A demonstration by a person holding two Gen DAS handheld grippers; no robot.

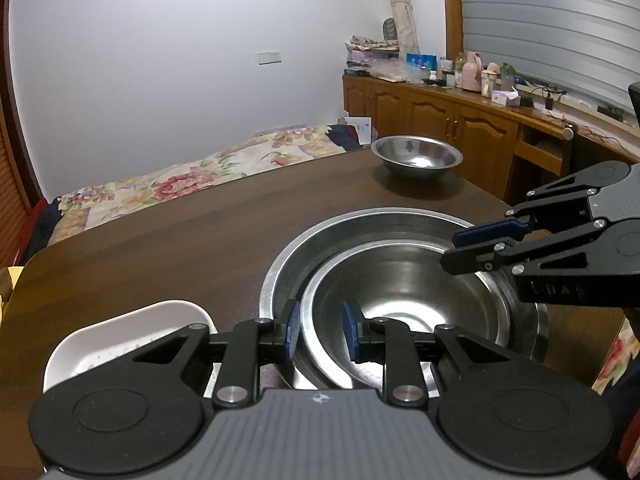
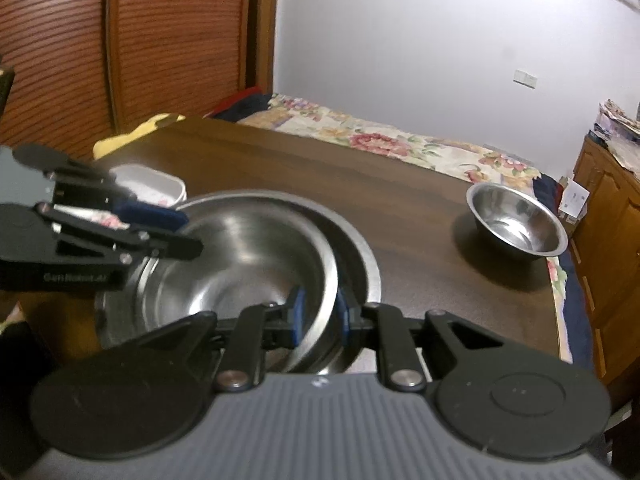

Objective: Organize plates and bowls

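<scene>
A steel bowl (image 1: pixel 404 300) sits nested inside a larger steel bowl (image 1: pixel 360 232) on the dark wooden table (image 1: pixel 180 232). My left gripper (image 1: pixel 320 330) straddles the inner bowl's near rim with its jaws apart, one pad on each side. My right gripper (image 2: pixel 320 314) straddles the inner bowl (image 2: pixel 240 264) rim on the opposite side, with small gaps at the pads. The larger bowl (image 2: pixel 356 248) shows behind it. A small steel bowl (image 1: pixel 416 156) stands alone at the far side, also in the right wrist view (image 2: pixel 518 220). A white dish (image 1: pixel 120 336) lies left of the nested bowls.
A bed with a floral cover (image 1: pixel 180 180) lies beyond the table. Wooden cabinets (image 1: pixel 460 120) with cluttered tops stand at the right. A slatted wooden door (image 2: pixel 140 40) is behind the table. A yellow object (image 2: pixel 132 136) lies at the table's far corner.
</scene>
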